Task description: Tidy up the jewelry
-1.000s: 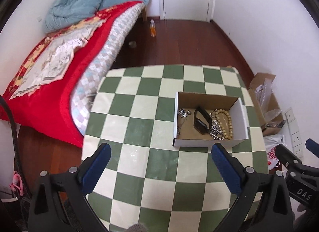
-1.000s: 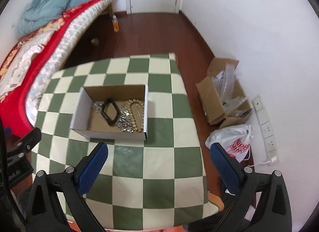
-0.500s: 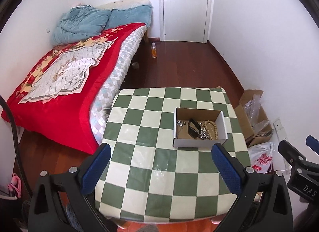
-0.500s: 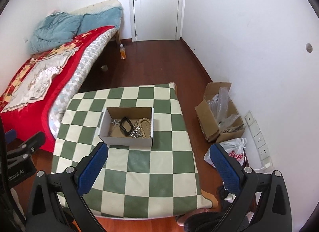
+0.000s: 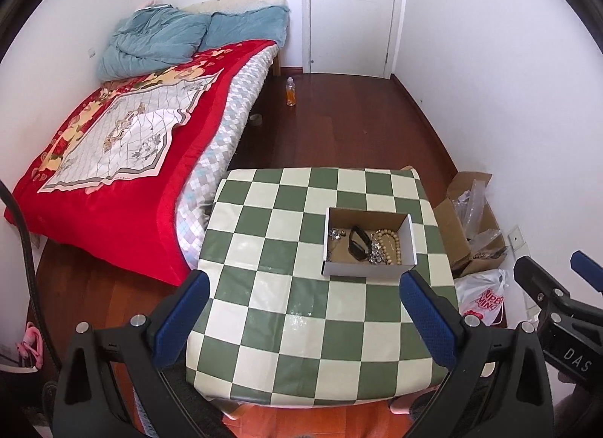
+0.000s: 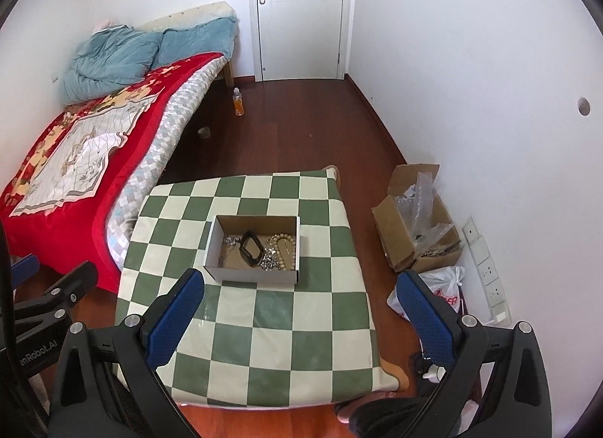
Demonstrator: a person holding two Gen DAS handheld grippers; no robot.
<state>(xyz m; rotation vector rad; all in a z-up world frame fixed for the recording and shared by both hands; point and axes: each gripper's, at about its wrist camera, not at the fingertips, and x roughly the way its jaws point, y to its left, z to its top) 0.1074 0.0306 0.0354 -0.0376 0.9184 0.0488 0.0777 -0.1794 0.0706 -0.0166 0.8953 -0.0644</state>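
A small cardboard box (image 5: 369,270) (image 6: 251,275) sits on a green-and-cream checkered table (image 5: 301,310) (image 6: 271,325). Inside lie a black band (image 5: 358,243) (image 6: 250,246), a wooden bead bracelet (image 5: 390,246) (image 6: 283,249) and silver chain pieces (image 5: 335,232) (image 6: 230,240). My left gripper (image 5: 305,319) is open and held high above the table's near half, well back from the box. My right gripper (image 6: 301,317) is open too, high over the near edge, with nothing between its blue pads.
A bed with a red cover (image 5: 113,159) (image 6: 68,159) stands left of the table. An open cardboard carton (image 6: 414,227) and a white plastic bag (image 6: 441,291) lie on the wooden floor at the right wall. A bottle (image 5: 290,91) stands near the door (image 5: 350,8).
Both grippers have pulled up and back from the table; the box looks much smaller and the whole room has come into view. Both stayed open.
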